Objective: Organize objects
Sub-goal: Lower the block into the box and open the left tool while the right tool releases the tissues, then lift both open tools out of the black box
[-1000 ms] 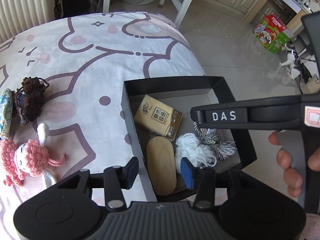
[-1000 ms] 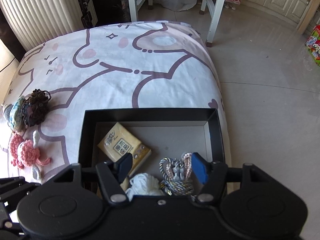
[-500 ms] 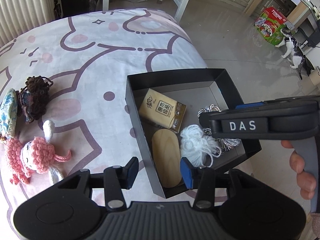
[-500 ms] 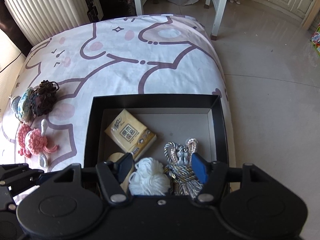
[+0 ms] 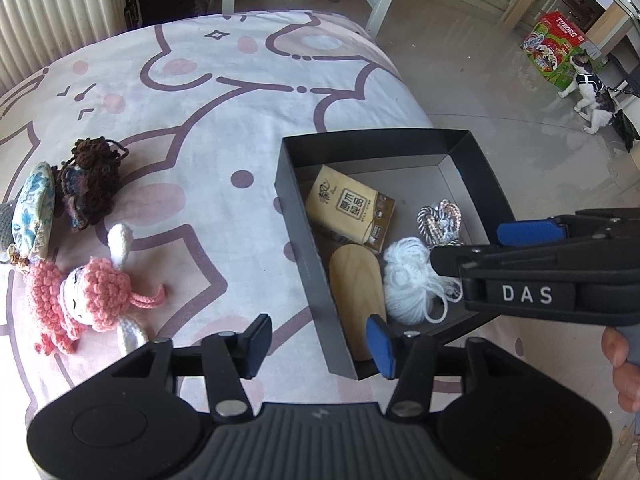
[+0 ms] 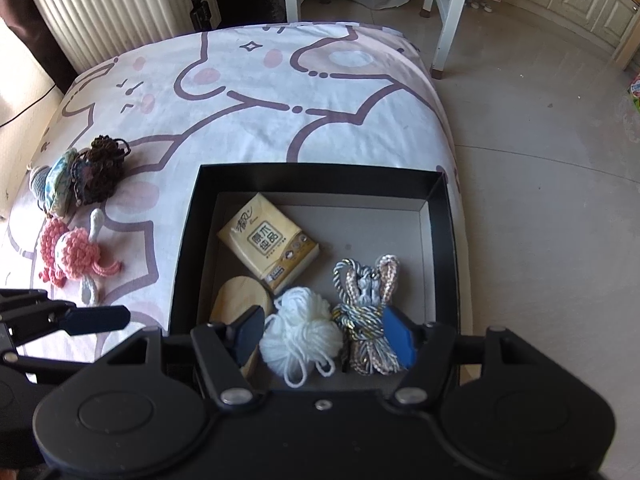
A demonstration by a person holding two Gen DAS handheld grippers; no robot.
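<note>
A black box [image 5: 296, 216] [image 6: 188, 248] sits on the bed's near right corner. In it lie a yellow tissue pack [image 6: 268, 244], a wooden oval [image 6: 236, 300], a white yarn ball [image 6: 300, 328] and a braided cord bundle [image 6: 366, 300]. My right gripper [image 6: 324, 334] hovers open above the yarn and cord, holding nothing. My left gripper [image 5: 318, 342] hangs over the box's near left wall with its jaws opening and nothing pressed between the pads. Left of the box lie a pink crochet doll [image 5: 84, 300], a brown crochet piece [image 5: 92, 184] and a blue patterned pouch [image 5: 34, 208].
The bed cover [image 5: 224, 92] carries a cartoon print. Bare floor [image 6: 540, 160] lies to the right of the bed. White table legs [image 6: 448, 16] and a radiator [image 6: 108, 12] stand beyond the bed. A cat [image 5: 592, 88] stands by a green carton [image 5: 556, 48].
Both views now take in more of the box and its contents. The left jaws stand slightly wider than before. The objects have not moved.
</note>
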